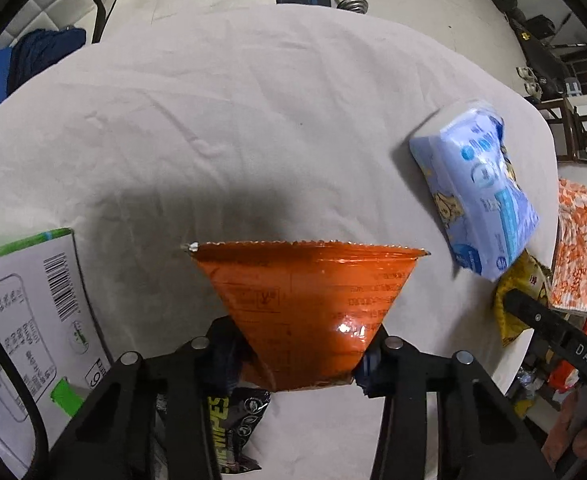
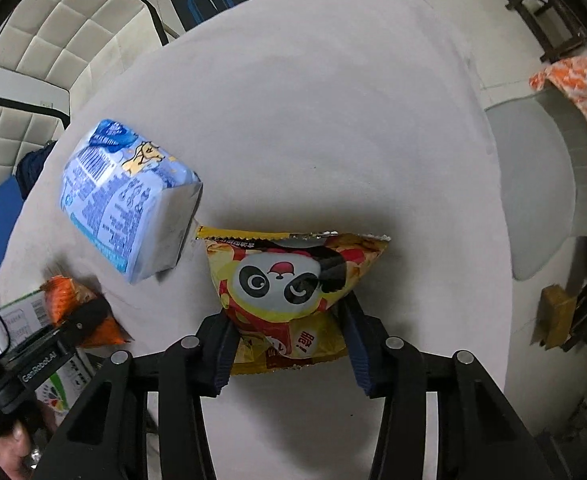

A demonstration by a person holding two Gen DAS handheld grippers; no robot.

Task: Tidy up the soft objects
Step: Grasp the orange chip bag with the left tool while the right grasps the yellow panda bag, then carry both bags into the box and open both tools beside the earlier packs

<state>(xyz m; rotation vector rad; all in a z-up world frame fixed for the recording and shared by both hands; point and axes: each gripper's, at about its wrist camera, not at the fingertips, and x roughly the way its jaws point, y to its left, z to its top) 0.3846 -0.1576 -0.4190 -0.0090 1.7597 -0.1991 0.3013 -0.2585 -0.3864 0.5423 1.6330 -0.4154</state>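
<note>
Your left gripper (image 1: 299, 354) is matte black plastic: two angular linkage arms fan out from the bottom of the frame, each with triangular cut-outs and round silver pivot pins, ending in dark blue ribbed pads (image 1: 363, 364). Your right gripper (image 2: 289, 336) is built the same way. At the lower left of the right wrist view, the left gripper's body carries white "GenRobot.AI" lettering, a thin black cable loops above it, and your bare fingers (image 2: 13, 446) show beneath.
</note>
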